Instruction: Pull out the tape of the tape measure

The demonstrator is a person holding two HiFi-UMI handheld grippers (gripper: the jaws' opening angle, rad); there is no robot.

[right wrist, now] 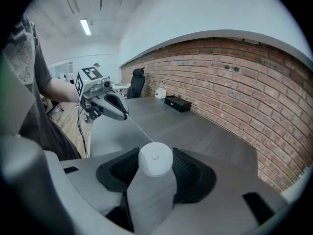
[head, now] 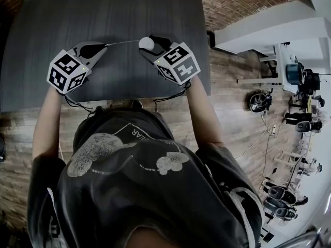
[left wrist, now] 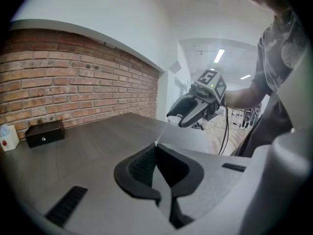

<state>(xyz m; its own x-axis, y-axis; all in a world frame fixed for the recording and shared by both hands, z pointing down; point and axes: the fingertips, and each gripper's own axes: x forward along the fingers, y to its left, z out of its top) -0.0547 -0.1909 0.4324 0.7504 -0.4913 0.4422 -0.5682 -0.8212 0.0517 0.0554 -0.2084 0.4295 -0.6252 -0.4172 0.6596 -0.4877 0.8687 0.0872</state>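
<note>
A small round white tape measure point(head: 146, 43) sits between the fingers of my right gripper point(head: 148, 42), which is shut on its case above the dark grey table point(head: 119, 14). In the right gripper view the case point(right wrist: 155, 159) fills the gap between the black pads. A thin white tape point(head: 124, 42) runs left from it to my left gripper point(head: 106, 45), which is shut on the tape's end. The same tape point(right wrist: 139, 130) stretches toward the left gripper point(right wrist: 125, 115) in the right gripper view. In the left gripper view the jaws point(left wrist: 155, 146) are pressed together, and the right gripper point(left wrist: 182, 119) hangs ahead.
A black box point(left wrist: 44, 132) and a small white item with a red mark point(left wrist: 7, 137) stand at the table's far end by the brick wall point(left wrist: 73, 82). The table's near edge point(head: 103, 103) lies just in front of the person's body. Cables hang from both grippers.
</note>
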